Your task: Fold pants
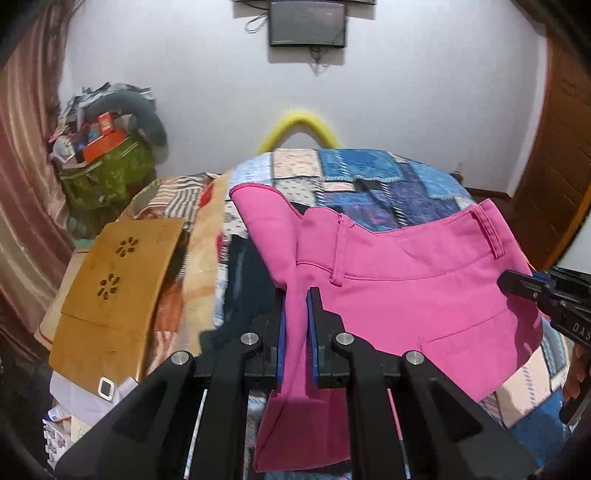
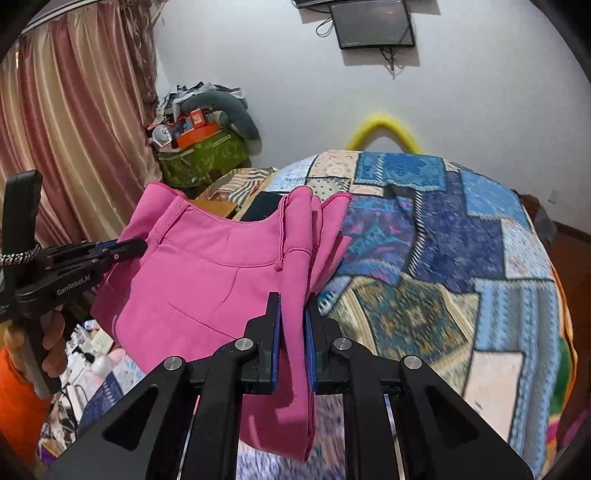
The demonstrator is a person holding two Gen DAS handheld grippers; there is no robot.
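Observation:
Bright pink pants (image 1: 406, 288) hang lifted above the bed's patchwork quilt (image 1: 369, 177), stretched between both grippers. My left gripper (image 1: 295, 297) is shut on a bunched fold of the fabric, which runs up between its blue pads and droops below them. In the right wrist view my right gripper (image 2: 293, 301) is likewise shut on a gathered edge of the pants (image 2: 207, 273). The waistband with its belt loops faces up and sags between the two grips. Each gripper shows in the other's view: the right gripper (image 1: 517, 284) and the left gripper (image 2: 136, 243).
A wooden board (image 1: 122, 266) with flower cut-outs lies left of the quilt (image 2: 443, 240). A green bag (image 1: 107, 173) piled with clutter stands by the pink curtain (image 2: 74, 110). A screen (image 1: 308, 22) hangs on the white wall, and a wooden door (image 1: 561, 155) is at right.

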